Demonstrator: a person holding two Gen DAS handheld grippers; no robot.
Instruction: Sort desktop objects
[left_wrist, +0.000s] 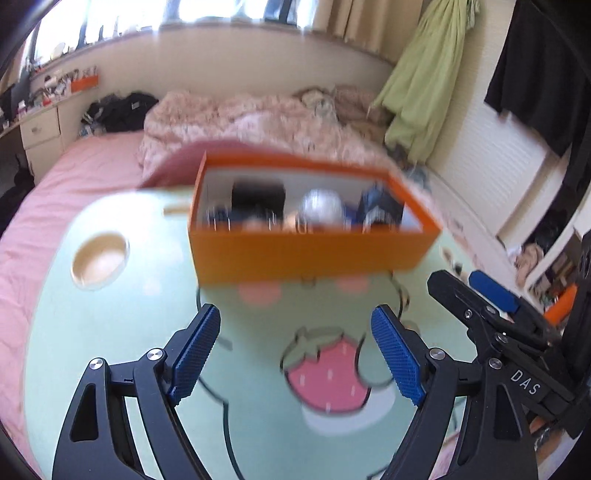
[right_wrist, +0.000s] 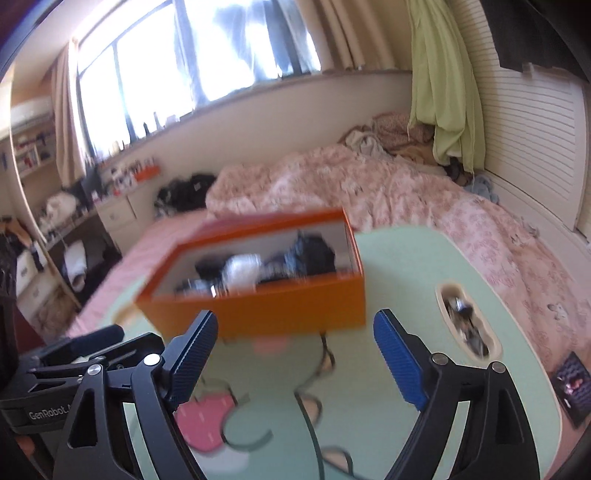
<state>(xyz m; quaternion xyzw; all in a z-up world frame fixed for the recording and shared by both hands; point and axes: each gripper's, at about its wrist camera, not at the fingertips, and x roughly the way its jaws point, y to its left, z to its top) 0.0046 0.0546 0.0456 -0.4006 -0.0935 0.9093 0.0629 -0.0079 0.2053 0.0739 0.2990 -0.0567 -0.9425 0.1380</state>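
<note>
Left gripper (left_wrist: 295, 354) and right gripper (right_wrist: 295, 354) are held wide apart, empty, before the filled orange box (left_wrist: 310, 251) on the green table (left_wrist: 258, 435).

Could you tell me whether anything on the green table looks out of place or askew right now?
Nothing stands out. The orange box sits flat on the green table, open-topped, with blurred objects jumbled inside. The oval recess also holds small items. Both the left gripper and the right gripper are open and empty.
</note>
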